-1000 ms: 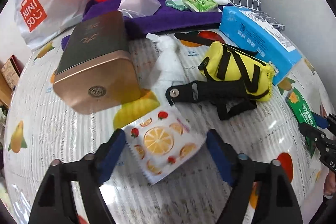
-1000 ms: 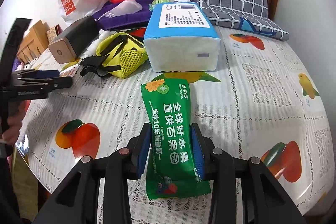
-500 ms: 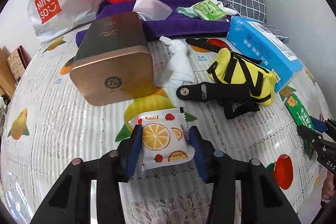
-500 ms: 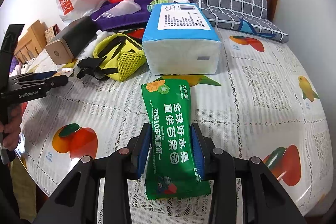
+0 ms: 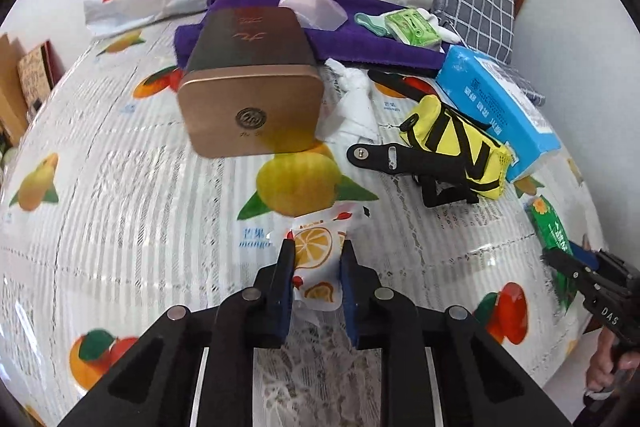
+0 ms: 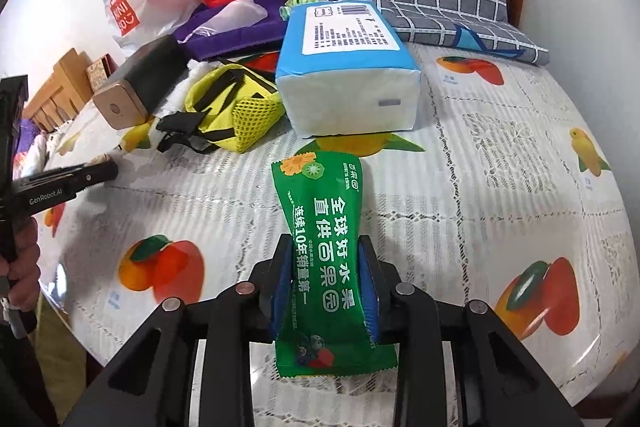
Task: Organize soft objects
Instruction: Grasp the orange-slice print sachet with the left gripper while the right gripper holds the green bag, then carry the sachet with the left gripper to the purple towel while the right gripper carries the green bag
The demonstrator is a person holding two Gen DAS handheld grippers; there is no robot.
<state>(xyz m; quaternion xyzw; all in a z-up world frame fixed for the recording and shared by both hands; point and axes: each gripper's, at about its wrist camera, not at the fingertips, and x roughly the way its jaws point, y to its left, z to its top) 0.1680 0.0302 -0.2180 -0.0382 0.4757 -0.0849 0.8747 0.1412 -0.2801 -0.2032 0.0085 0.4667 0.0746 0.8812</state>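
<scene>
A: Pinching the orange-print sachet [image 5: 316,259] crosswise, our left gripper [image 5: 316,259] has just closed its jaws onto it, low over the tablecloth [image 5: 140,187].

B: Our right gripper [image 6: 325,279] squeezes the green pouch [image 6: 324,255], whose long axis runs forward between the jaws. Only that view shows its far end near the blue pack [image 6: 348,75].

Open tablecloth [image 5: 120,227] fills the left and centre of the left wrist frame. Bronze tin [image 5: 250,99], yellow pouch [image 5: 460,143] and blue tissue pack [image 5: 500,103] obstruct the upper right.

Glossy plastic tablecloth [image 5: 120,187], brushed, probably metal tin [image 5: 250,115].
</scene>
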